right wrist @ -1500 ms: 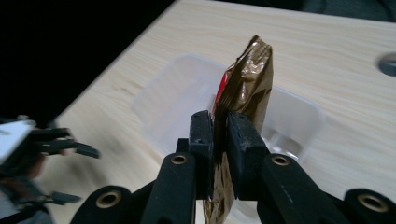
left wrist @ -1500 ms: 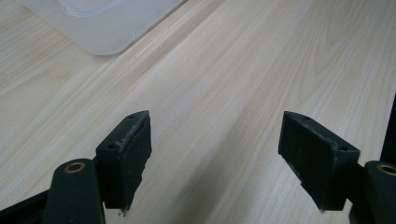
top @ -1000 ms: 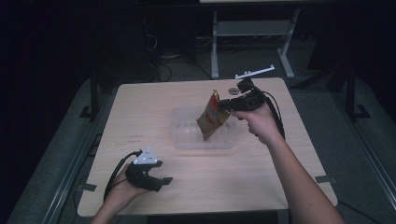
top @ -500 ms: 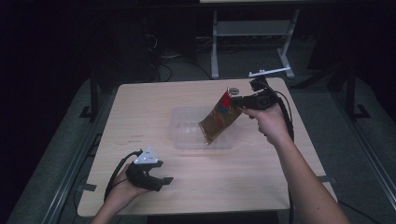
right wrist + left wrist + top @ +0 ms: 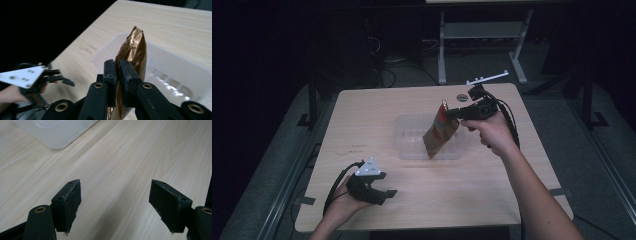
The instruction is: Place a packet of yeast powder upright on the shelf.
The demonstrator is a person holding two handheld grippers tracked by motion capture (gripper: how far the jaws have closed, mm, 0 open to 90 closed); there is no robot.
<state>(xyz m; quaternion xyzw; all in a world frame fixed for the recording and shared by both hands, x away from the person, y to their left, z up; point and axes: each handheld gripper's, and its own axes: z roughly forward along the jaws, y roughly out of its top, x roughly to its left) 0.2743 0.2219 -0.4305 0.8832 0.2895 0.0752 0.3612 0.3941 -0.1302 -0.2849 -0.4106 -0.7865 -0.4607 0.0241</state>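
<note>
Dark floor and metal table legs surround a pale wooden table point(image 5: 362, 120) that takes up the middle of the high view. At right of centre, the person's right forearm rises from the lower right corner, the wrist bent so the right gripper point(image 5: 451, 113) points leftward across the tabletop. Its jaws have just been opening slightly, yet they stay clamped on the top edge of a gold-brown foil pouch point(image 5: 440, 134), which hangs tilted with its lower end inside a clear plastic tray point(image 5: 407, 145) at the table's centre. In the right gripper view the two black pads pinch the crinkled foil flat between them (the pouch's upper corner stands above them in the middle of the frame). A red patch shows near the pouch's top, but no lettering can be read.

At lower left of the high view, the left hand point(image 5: 343, 205) rests low near the table's near edge, holding the left gripper point(image 5: 388, 195) level. Its jaws stand wide apart, nothing between them.
</note>
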